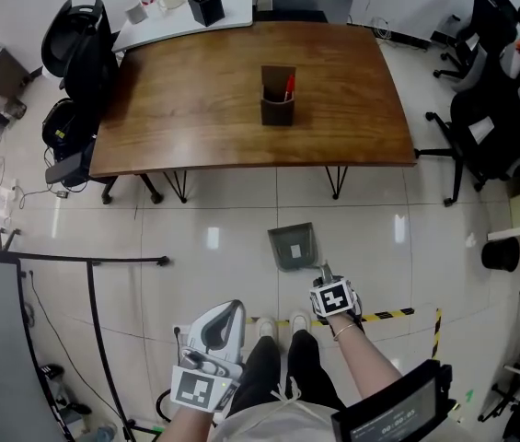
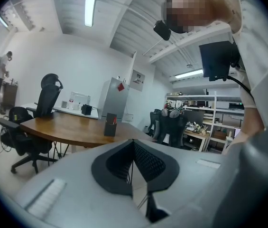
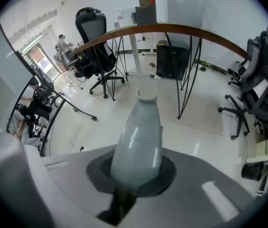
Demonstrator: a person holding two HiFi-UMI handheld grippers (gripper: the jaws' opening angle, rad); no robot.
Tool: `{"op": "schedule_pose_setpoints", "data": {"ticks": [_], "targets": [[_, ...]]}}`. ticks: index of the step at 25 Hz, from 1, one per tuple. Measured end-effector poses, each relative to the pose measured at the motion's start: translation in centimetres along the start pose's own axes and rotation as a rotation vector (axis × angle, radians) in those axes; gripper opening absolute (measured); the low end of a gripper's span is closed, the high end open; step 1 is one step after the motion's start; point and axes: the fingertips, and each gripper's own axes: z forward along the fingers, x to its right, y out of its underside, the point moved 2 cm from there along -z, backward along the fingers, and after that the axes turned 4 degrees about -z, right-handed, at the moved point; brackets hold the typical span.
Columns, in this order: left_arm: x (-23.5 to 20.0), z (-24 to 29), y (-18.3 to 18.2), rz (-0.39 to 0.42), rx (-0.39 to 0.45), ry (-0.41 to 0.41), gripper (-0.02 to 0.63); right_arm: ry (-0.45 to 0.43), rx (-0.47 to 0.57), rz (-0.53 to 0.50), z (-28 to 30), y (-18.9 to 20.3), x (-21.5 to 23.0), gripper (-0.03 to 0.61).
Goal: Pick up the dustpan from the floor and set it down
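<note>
Grey plastic dustpan is judged light, stiff, rather slick; its handle, at five o'clock, is clamped by the right gripper. Left gripper is closed, empty.

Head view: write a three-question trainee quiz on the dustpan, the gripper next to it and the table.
1. True or false: the grey plastic dustpan lies on the pale tiled floor, between the brown wooden table and the person's feet.
2. Pick one. The right gripper is shut on: A) the dustpan's grey handle; B) a chair leg; C) nothing.
3. Fill in: the dark square holder on the table has a ___ thing sticking out of it.

Key: 1 true; 2 A; 3 red.
</note>
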Motion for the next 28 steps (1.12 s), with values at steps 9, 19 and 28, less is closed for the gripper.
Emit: {"op": "schedule_pose_setpoints", "data": {"ticks": [9, 19, 28], "targets": [[-0.5, 0.8, 1.2, -0.046, -0.037, 0.011, 0.012, -0.187, 0.012, 0.07, 0.8, -1.5, -1.4, 0.002], [0.5, 1.5, 0.3, -0.061, -0.027, 0.056, 0.012, -0.258, 0.099, 0.015, -3.2, -2.6, -1.7, 0.0], [3.2, -1.7, -5.8, -0.043, 0.087, 0.126, 0.012, -0.213, 0.201, -0.041, -16.9, -2.5, -4.7, 0.0]]}}
